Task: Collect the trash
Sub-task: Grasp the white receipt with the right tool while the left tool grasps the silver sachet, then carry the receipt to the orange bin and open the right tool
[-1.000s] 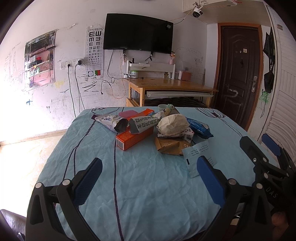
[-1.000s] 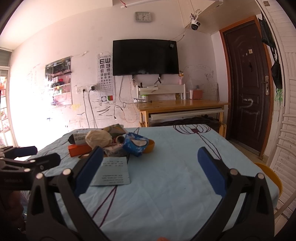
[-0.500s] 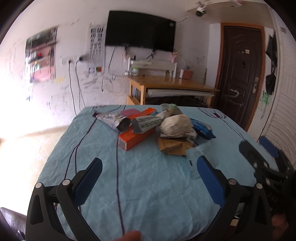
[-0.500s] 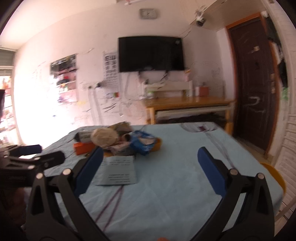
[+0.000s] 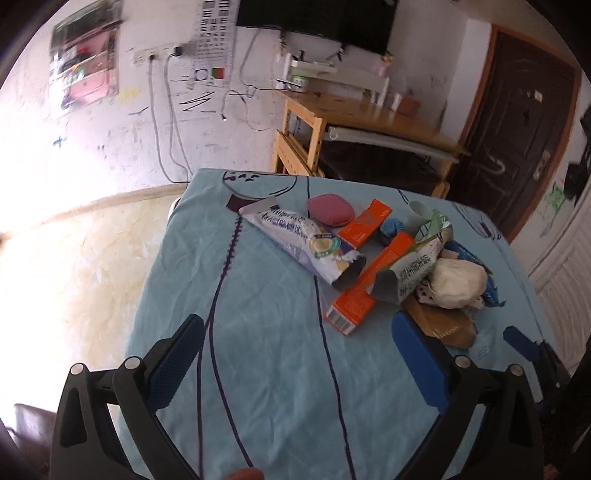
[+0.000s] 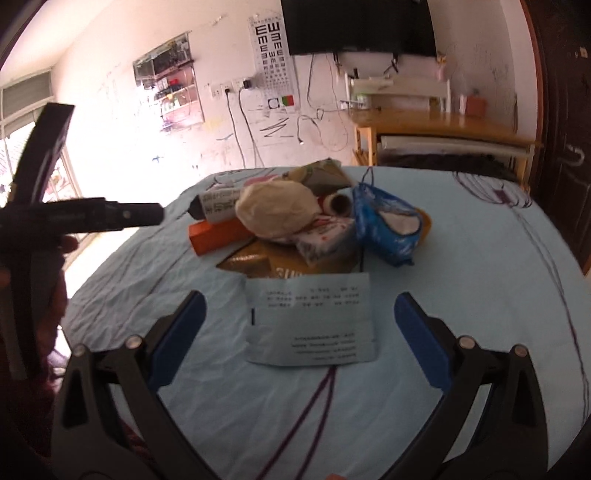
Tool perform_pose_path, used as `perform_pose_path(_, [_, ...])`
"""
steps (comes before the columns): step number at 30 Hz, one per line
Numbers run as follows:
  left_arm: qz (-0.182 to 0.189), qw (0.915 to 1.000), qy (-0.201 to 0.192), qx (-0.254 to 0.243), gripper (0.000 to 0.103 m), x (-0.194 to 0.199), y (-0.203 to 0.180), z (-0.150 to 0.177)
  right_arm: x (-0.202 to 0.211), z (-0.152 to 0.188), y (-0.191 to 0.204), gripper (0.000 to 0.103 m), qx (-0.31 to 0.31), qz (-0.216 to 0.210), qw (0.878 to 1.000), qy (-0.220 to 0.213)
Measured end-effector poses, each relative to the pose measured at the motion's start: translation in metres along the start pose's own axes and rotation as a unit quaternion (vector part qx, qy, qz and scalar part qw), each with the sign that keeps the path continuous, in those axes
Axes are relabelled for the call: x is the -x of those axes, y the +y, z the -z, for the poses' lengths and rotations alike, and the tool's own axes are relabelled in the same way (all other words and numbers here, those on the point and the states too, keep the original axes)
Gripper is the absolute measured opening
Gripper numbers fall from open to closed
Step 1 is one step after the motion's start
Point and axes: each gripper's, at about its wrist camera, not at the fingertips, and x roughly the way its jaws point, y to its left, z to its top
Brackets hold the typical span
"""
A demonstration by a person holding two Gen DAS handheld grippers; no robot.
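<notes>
A heap of trash lies on the light blue tablecloth point(image 5: 258, 369): a silver snack bag point(image 5: 306, 240), an orange box point(image 5: 369, 284), a second orange box point(image 5: 365, 223), a crumpled white wad point(image 5: 456, 282), a brown paper bag point(image 5: 443, 325) and a pink pouch point(image 5: 328, 208). In the right wrist view the wad point(image 6: 275, 208), a blue wrapper point(image 6: 388, 225) and a printed paper slip point(image 6: 312, 321) lie ahead. My left gripper point(image 5: 295, 362) is open and empty above the cloth, short of the heap. My right gripper point(image 6: 299, 336) is open, its jaws either side of the slip.
A wooden desk point(image 5: 369, 114) stands behind the table against the scribbled wall. A dark door point(image 5: 517, 129) is at the right. A wall TV point(image 6: 354, 26) hangs above the desk. The left gripper's body point(image 6: 85, 218) crosses the right view's left side.
Both grippers have risen and tilted downward, moving closer to the heap. The paper slip now lies between the right gripper's open jaws. Both stayed open.
</notes>
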Motion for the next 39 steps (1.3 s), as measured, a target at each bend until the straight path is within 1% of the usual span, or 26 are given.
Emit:
perform_pose_path(1, [0.004, 0.9999, 0.012, -0.002, 0.096, -0.004, 0.001, -0.006, -0.002, -0.001, -0.003, 0.099, -0.004, -0.003, 1.000, 0.010])
perform_pose_path(3, [0.011, 0.9994, 0.029, 0.012, 0.096, -0.009, 0.006, -0.018, -0.008, -0.004, -0.006, 0.099, -0.014, -0.013, 0.999, 0.036])
perform_pose_path(5, [0.014, 0.9976, 0.051, 0.045, 0.096, -0.018, 0.015, -0.041, -0.017, -0.008, -0.011, 0.099, -0.029, -0.023, 0.997, 0.066])
perform_pose_path(8, [-0.011, 0.9941, 0.078, 0.075, 0.096, -0.035, 0.014, -0.067, -0.022, -0.013, -0.016, 0.098, -0.038, -0.032, 0.995, 0.087])
perform_pose_path(10, [-0.033, 0.9886, 0.107, 0.100, 0.096, -0.053, 0.012, -0.081, -0.021, -0.014, -0.016, 0.098, -0.028, -0.039, 0.994, 0.094])
perform_pose_path(11, [-0.040, 0.9858, 0.116, 0.115, 0.096, -0.060, 0.011, -0.084, -0.021, -0.014, -0.017, 0.094, -0.029, -0.041, 0.994, 0.097])
perform_pose_path(14, [-0.057, 0.9809, 0.139, 0.123, 0.096, -0.073, 0.004, -0.088, -0.017, -0.012, -0.019, 0.063, -0.016, -0.016, 0.995, 0.095])
perform_pose_path(16, [-0.064, 0.9786, 0.149, 0.126, 0.093, -0.079, -0.001, -0.090, -0.013, -0.010, -0.023, 0.049, -0.007, -0.006, 0.996, 0.093])
perform_pose_path(17, [-0.064, 0.9771, 0.153, 0.134, 0.084, -0.081, 0.000, -0.089, -0.009, -0.008, -0.027, 0.042, -0.006, -0.006, 0.996, 0.091])
perform_pose_path(18, [-0.063, 0.9752, 0.159, 0.140, 0.077, -0.084, 0.001, -0.088, -0.009, -0.007, -0.028, 0.042, -0.007, -0.008, 0.996, 0.091])
perform_pose_path(19, [-0.059, 0.9727, 0.172, 0.144, 0.074, -0.090, 0.001, -0.087, -0.005, -0.005, -0.032, 0.041, -0.008, -0.010, 0.996, 0.087])
perform_pose_path(20, [-0.056, 0.9711, 0.181, 0.145, 0.067, -0.095, 0.001, -0.086, -0.003, -0.004, -0.034, 0.041, -0.008, -0.011, 0.996, 0.084])
perform_pose_path(21, [-0.055, 0.9697, 0.187, 0.147, 0.064, -0.099, 0.002, -0.083, 0.004, 0.000, -0.037, 0.041, -0.008, -0.016, 0.997, 0.077])
perform_pose_path(22, [-0.057, 0.9687, 0.185, 0.155, 0.063, -0.101, 0.004, -0.081, 0.007, 0.001, -0.037, 0.041, -0.006, -0.020, 0.997, 0.072])
perform_pose_path(23, [-0.061, 0.9680, 0.186, 0.157, 0.054, -0.103, 0.007, -0.080, 0.012, 0.003, -0.037, 0.041, -0.003, -0.021, 0.998, 0.066])
perform_pose_path(24, [-0.070, 0.9689, 0.180, 0.155, 0.037, -0.104, 0.009, -0.081, 0.012, 0.000, -0.037, 0.041, 0.001, -0.019, 0.998, 0.060])
perform_pose_path(25, [-0.069, 0.9682, 0.181, 0.158, 0.033, -0.103, 0.010, -0.082, 0.017, 0.001, -0.039, 0.041, 0.002, -0.024, 0.998, 0.053])
perform_pose_path(26, [-0.064, 0.9684, 0.180, 0.161, 0.026, -0.102, 0.011, -0.083, 0.019, 0.001, -0.042, 0.041, 0.000, -0.028, 0.998, 0.050])
perform_pose_path(29, [-0.056, 0.9694, 0.162, 0.176, 0.025, -0.091, 0.017, -0.085, 0.029, 0.000, -0.054, 0.041, -0.011, -0.033, 0.999, 0.032])
perform_pose_path(31, [-0.063, 0.9724, 0.146, 0.171, 0.025, -0.079, 0.018, -0.084, 0.038, -0.004, -0.064, 0.041, -0.022, -0.033, 0.999, 0.014])
perform_pose_path(33, [-0.066, 0.9755, 0.130, 0.165, 0.025, -0.064, 0.017, -0.086, 0.048, -0.007, -0.076, 0.041, -0.031, -0.025, 0.999, -0.002])
perform_pose_path(36, [-0.068, 0.9825, 0.101, 0.141, 0.025, -0.036, 0.005, -0.091, 0.059, -0.011, -0.096, 0.041, -0.043, -0.012, 0.999, -0.019])
perform_pose_path(39, [-0.042, 0.9888, 0.081, 0.118, 0.025, -0.009, -0.019, -0.099, 0.069, -0.012, -0.121, 0.041, -0.063, 0.013, 0.997, -0.032])
